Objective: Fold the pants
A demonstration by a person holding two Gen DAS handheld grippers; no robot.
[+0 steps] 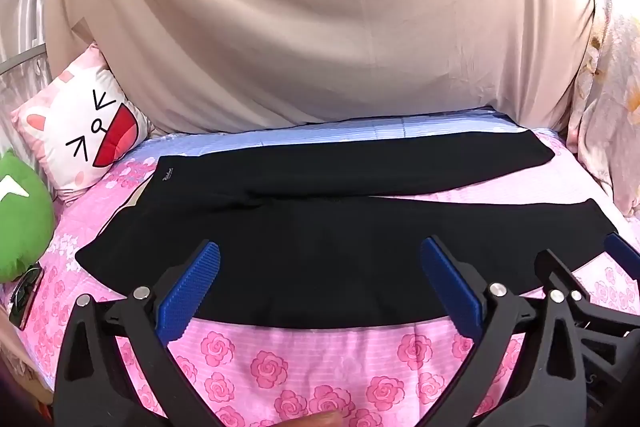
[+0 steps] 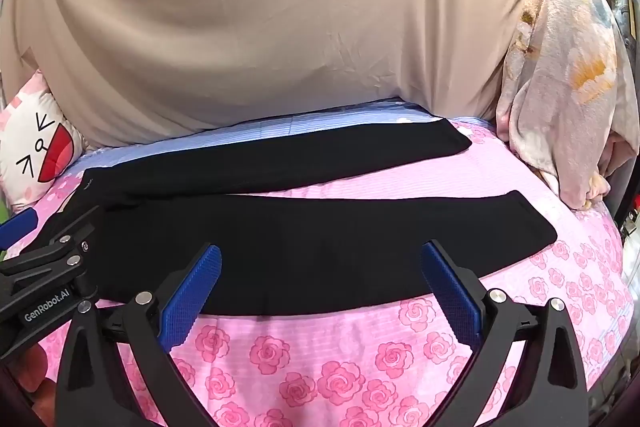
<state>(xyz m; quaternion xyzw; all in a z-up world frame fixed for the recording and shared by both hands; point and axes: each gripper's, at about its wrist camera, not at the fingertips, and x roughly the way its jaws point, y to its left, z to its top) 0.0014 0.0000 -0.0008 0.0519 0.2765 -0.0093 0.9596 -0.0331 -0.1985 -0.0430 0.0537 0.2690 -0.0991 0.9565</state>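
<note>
Black pants (image 1: 320, 227) lie flat on a pink rose-print bedsheet (image 1: 320, 359), waist to the left, both legs stretching right and spread apart. They also show in the right wrist view (image 2: 300, 239). My left gripper (image 1: 320, 259) is open, its blue pads over the near leg close to the crotch, holding nothing. My right gripper (image 2: 320, 263) is open over the middle of the near leg, holding nothing. The right gripper also shows at the right edge of the left wrist view (image 1: 580, 267). The left gripper shows at the left edge of the right wrist view (image 2: 52, 235).
A beige cloth (image 1: 320, 27) hangs behind the bed. A white cat-face cushion (image 1: 84, 139) and a green plush (image 1: 20, 219) sit at the left. A floral blanket (image 2: 560, 87) is heaped at the right. A dark phone-like object (image 1: 26, 297) lies at the left bed edge.
</note>
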